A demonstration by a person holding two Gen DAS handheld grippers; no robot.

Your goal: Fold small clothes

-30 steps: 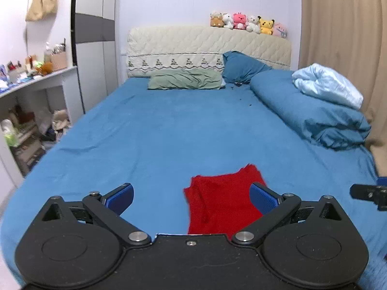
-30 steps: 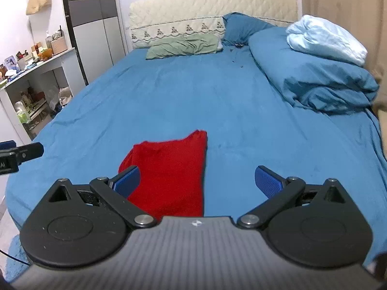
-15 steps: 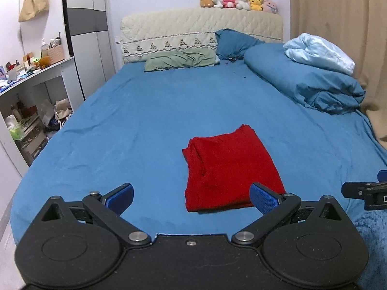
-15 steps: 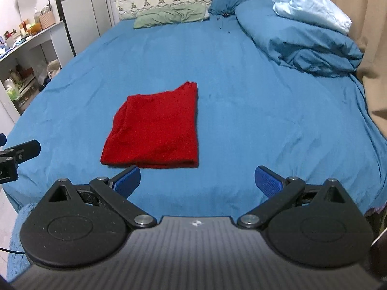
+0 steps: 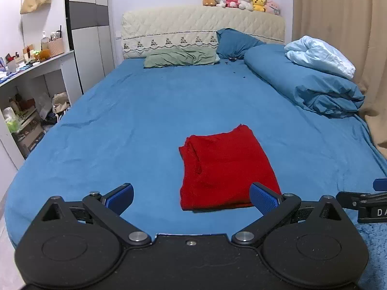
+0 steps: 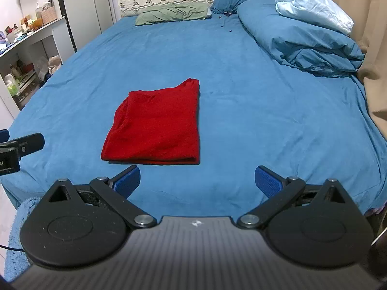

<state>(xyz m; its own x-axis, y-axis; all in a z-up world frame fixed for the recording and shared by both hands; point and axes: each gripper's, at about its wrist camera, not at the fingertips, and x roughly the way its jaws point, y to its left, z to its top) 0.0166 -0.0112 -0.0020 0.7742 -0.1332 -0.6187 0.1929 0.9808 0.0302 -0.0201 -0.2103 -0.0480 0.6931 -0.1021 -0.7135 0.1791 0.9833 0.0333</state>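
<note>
A red garment (image 5: pixel 225 166), folded into a flat rectangle, lies on the blue bed sheet (image 5: pixel 135 130) near the foot of the bed. It also shows in the right wrist view (image 6: pixel 157 125). My left gripper (image 5: pixel 192 199) is open and empty, held back from the garment's near edge. My right gripper (image 6: pixel 197 181) is open and empty, in front of the garment and a little to its right. Neither gripper touches the cloth.
A rolled blue duvet (image 5: pixel 309 84) with a light blue blanket (image 5: pixel 319 55) lies along the right side. Pillows (image 5: pixel 181 56) and a padded headboard (image 5: pixel 200 29) are at the far end. A cluttered white shelf (image 5: pixel 31 72) stands left, a beige curtain (image 5: pixel 338 24) right.
Both grippers have pulled back and up from the red garment, so it now shows whole and farther away. The garment itself lies still and folded.
</note>
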